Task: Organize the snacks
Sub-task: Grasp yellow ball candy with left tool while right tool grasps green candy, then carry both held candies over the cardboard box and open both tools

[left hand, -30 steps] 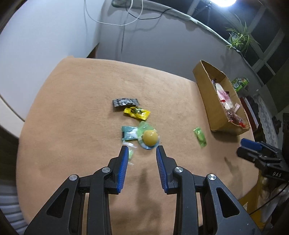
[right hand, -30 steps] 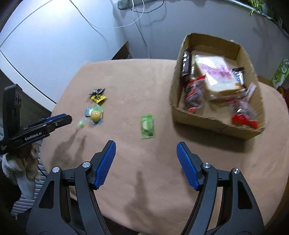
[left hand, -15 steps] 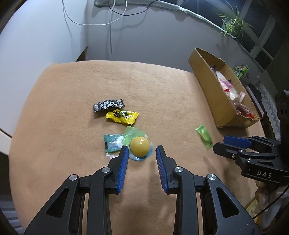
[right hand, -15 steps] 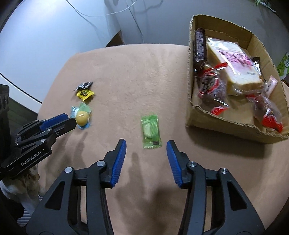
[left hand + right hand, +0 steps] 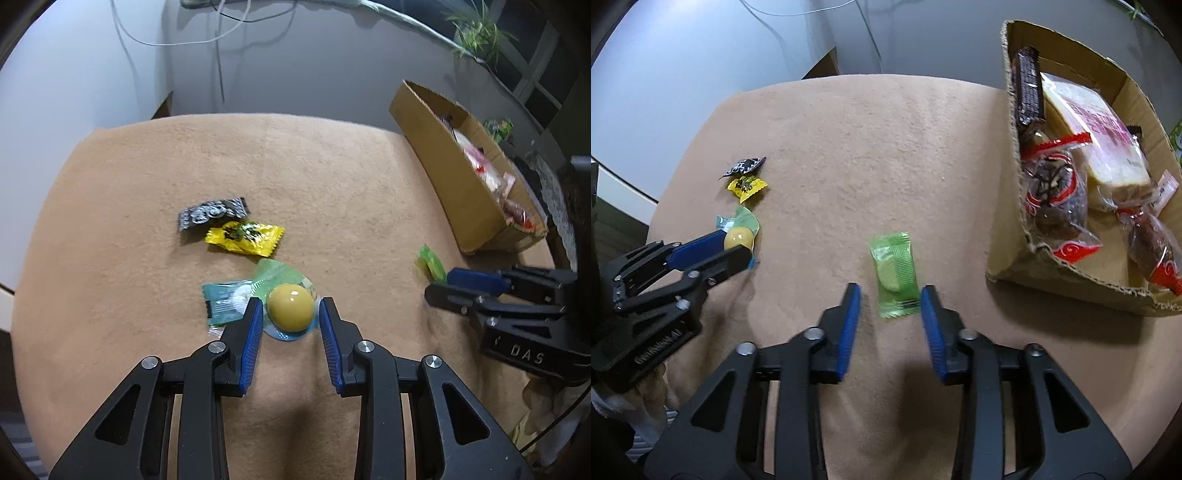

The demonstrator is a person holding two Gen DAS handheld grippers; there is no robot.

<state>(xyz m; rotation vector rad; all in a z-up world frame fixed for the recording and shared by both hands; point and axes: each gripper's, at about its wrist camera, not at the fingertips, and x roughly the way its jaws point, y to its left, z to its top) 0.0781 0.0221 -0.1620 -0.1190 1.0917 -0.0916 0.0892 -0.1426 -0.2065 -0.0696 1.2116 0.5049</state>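
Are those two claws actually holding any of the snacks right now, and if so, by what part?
Nothing is held. The left gripper straddles the yellow jelly cup without pinching it. The right gripper's jaws have just been closing around the green packet, with gaps still visible.

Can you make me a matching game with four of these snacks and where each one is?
Things:
1. yellow ball
2. green pack
3. bread
4. black wrapper

Places:
A. inside the box
B. between the left gripper's open jaws
C. touching the yellow wrapper, on its far side
D. in front of the right gripper, alone on the cloth

Pairs: 1-B, 2-D, 3-A, 4-C
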